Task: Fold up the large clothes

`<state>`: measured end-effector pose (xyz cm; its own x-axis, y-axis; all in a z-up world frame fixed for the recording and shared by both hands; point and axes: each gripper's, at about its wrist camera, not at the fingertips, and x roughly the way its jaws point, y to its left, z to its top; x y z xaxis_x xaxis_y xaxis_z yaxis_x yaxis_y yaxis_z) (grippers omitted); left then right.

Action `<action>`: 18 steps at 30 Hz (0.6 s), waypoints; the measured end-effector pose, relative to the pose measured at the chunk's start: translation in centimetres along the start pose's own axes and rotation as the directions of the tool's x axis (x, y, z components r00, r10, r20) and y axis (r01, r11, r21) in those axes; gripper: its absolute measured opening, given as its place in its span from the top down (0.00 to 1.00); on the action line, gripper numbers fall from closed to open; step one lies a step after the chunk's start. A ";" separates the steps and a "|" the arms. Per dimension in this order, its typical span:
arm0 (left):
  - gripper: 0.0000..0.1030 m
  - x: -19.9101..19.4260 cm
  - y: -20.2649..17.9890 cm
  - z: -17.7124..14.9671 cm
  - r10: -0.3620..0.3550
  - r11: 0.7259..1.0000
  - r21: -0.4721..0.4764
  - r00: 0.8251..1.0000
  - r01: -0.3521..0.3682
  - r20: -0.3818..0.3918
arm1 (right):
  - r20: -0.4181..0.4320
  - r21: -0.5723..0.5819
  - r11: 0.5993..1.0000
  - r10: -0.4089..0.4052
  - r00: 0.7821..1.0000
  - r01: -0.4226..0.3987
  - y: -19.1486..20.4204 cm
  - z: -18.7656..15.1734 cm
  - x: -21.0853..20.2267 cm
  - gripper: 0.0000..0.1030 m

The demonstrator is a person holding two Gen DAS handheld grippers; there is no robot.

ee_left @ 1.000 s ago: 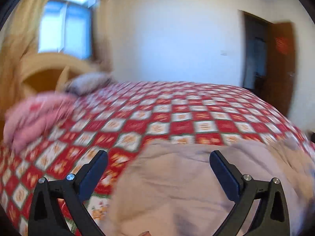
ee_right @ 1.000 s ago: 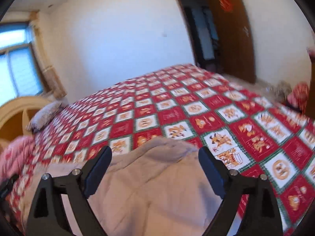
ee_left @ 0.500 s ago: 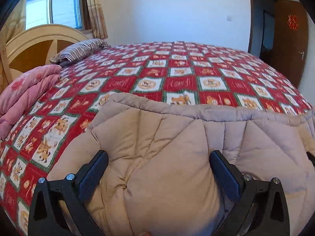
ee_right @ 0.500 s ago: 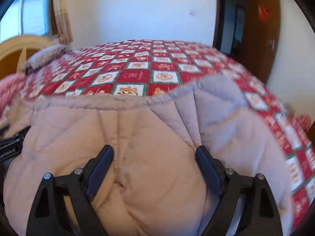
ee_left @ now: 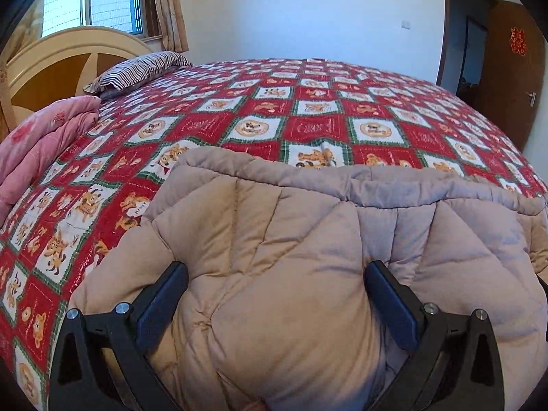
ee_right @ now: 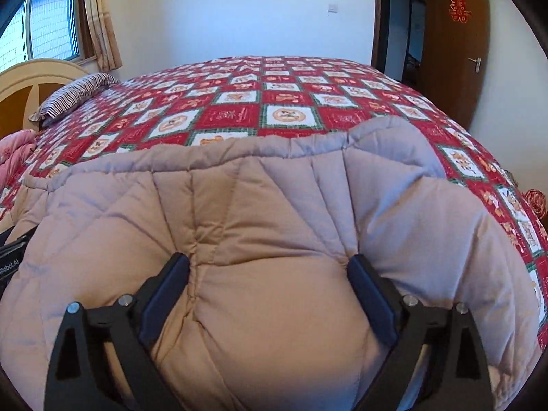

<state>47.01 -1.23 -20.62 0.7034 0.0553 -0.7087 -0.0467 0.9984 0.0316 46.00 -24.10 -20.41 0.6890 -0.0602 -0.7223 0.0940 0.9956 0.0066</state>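
A large beige quilted padded coat [ee_left: 308, 239] lies on the near part of the bed; it also fills the lower right wrist view [ee_right: 260, 226]. My left gripper [ee_left: 275, 303] is open, its jaws wide apart and pressed down into the coat's left part. My right gripper [ee_right: 269, 296] is open too, with coat padding bulging between its jaws on the right part. Neither gripper pinches the fabric. The other gripper's body shows at the left edge [ee_right: 8, 257] of the right wrist view.
The bed has a red checked cartoon cover [ee_left: 308, 109]. A striped pillow [ee_left: 137, 72] and a wooden headboard [ee_left: 51, 68] are at the far left, a folded pink quilt [ee_left: 37, 140] beside them. A brown door [ee_right: 452, 44] and a dark doorway stand at the right.
Both grippers have come down from above the bed onto the coat, which now fills the lower views. The jaws stayed wide open throughout.
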 end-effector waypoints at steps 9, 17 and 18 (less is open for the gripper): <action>0.01 0.6 -0.5 0.0 0.031 0.999 0.014 0.999 -0.031 -0.019 | -0.051 -0.012 0.999 -0.036 0.998 0.035 0.4 0.2 1.1 0.05; 0.01 0.8 -0.6 0.0 0.038 0.999 0.018 0.999 -0.037 -0.020 | -0.073 -0.026 0.998 -0.063 0.995 0.062 0.6 0.2 1.5 0.04; 0.01 0.8 -0.6 0.0 0.038 0.999 0.018 0.999 -0.038 -0.020 | -0.073 -0.027 0.998 -0.066 0.995 0.065 0.6 0.2 1.5 0.04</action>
<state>47.59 -1.77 -21.22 0.6870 0.0931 -0.7207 -0.0602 0.9956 0.0712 47.26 -23.57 -21.38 0.6266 -0.1207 -0.7700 0.1187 0.9912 -0.0588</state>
